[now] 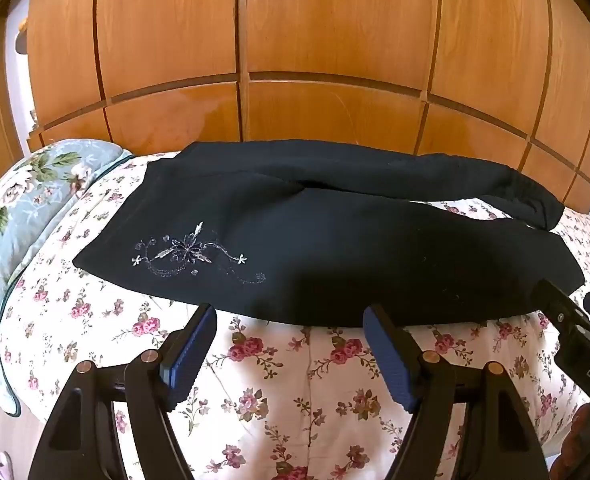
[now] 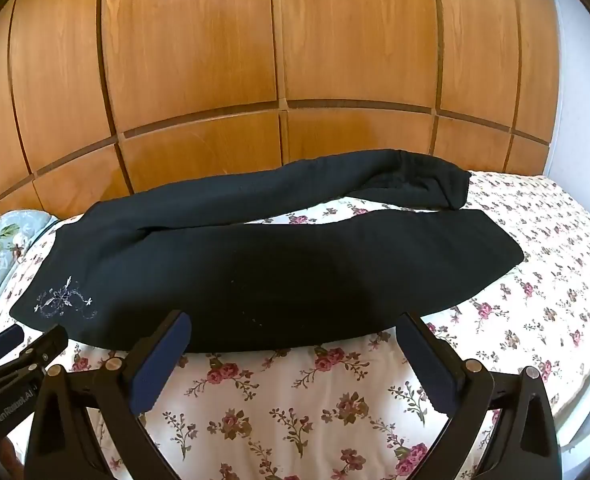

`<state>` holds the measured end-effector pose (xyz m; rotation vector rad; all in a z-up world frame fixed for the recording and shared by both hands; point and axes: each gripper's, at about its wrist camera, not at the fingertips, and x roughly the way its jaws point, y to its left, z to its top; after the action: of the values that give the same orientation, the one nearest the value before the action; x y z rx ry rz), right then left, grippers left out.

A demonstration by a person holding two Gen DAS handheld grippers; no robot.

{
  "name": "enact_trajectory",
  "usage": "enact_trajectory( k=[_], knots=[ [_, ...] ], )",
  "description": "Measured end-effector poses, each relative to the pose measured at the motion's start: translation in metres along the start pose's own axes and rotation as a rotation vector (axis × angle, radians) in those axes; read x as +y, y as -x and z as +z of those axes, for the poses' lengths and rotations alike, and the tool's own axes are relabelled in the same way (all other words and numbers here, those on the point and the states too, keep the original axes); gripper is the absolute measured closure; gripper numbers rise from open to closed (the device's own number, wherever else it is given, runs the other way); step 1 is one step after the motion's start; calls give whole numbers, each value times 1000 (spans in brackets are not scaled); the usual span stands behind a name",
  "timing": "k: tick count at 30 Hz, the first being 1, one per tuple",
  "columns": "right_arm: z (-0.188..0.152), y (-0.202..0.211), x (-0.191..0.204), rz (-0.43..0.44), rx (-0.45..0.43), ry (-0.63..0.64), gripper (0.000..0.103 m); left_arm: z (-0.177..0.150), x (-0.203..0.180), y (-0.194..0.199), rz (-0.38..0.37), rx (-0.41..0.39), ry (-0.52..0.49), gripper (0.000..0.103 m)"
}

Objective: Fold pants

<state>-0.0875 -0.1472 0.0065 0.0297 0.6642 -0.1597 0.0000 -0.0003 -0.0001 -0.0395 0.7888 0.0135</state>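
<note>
Black pants [image 1: 335, 240] lie lengthwise across a bed, with a silver flower embroidery [image 1: 191, 256] near the left end. The far leg is bunched up at the right [image 2: 415, 184]; the near leg [image 2: 295, 272] lies flat. My left gripper [image 1: 291, 328] hovers open just short of the pants' near edge, nothing between its blue pads [image 1: 193, 356]. My right gripper [image 2: 295, 336] is also open at the same near edge, further right, with its jaws wide apart and empty. Each gripper shows at the edge of the other's view: the right gripper [image 1: 579, 344] and the left gripper [image 2: 19, 364].
A floral bedspread [image 2: 279, 408] covers the bed. A pale green flowered pillow [image 1: 19, 208] lies at the left end. A wooden wardrobe [image 1: 295, 40] stands right behind the bed. The bed's right edge [image 2: 587, 364] drops off near a white wall.
</note>
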Motion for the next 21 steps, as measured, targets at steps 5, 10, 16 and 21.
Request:
enact_trajectory(
  k=[5,10,16,21],
  knots=[
    [1,0,0,1,2,5,0,-1,-2,1,3,2,1,26],
    [1,0,1,0,-1,6,0,-3,-4,2,8,6,1,26],
    [1,-1,2,0,2,7,0,-3,-2,-4,4,5,-1,26],
    [0,-4,3,4,6,7,0,-3,0,-6,0,8,-1,26]
  ],
)
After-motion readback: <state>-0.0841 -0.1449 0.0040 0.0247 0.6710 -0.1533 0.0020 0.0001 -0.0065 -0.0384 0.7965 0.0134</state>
